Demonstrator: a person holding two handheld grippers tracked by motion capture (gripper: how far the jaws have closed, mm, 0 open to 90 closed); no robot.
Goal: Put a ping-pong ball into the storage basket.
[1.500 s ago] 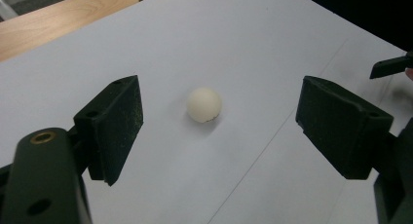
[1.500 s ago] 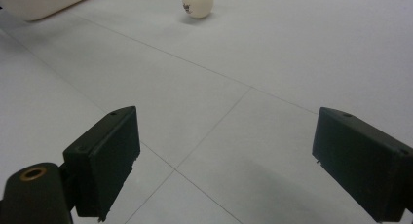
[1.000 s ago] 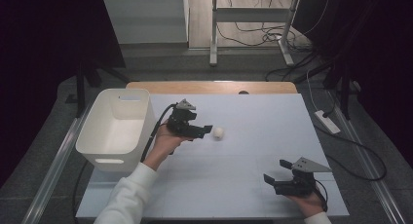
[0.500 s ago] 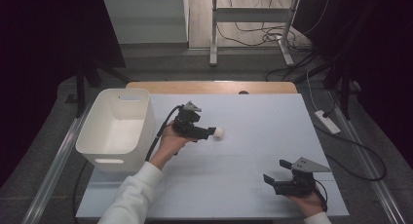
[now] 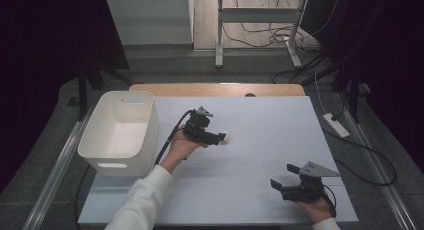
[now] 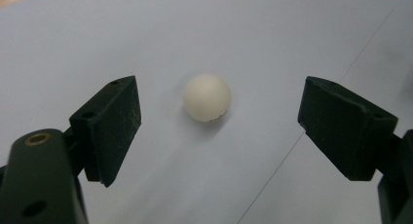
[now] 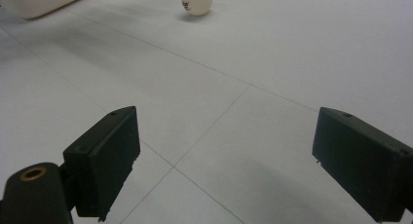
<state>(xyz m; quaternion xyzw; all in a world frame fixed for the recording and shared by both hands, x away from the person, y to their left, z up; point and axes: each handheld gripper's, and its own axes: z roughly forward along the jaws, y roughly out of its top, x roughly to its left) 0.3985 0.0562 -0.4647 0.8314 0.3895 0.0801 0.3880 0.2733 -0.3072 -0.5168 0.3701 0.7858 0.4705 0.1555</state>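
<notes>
step: pre-grasp on ping-pong ball [image 6: 207,97] | left gripper [image 6: 219,131] jaws spread wide, ball on counter [image 5: 260,120] just ahead of the tips, centred, untouched | right gripper [image 7: 229,160] jaws released, idle, ball far ahead | next: push your left forward until the ball sits between the pads, close gently, it rolls

Light: table [image 5: 260,115] evenly lit from above, surroundings dark | Shadows: soft one under the ball [image 6: 207,97], between the left gripper [image 6: 219,131] jaws | Focus: jaw edges slightly soft, high view grainy, maybe compression | Glare: faint on ball top
</notes>
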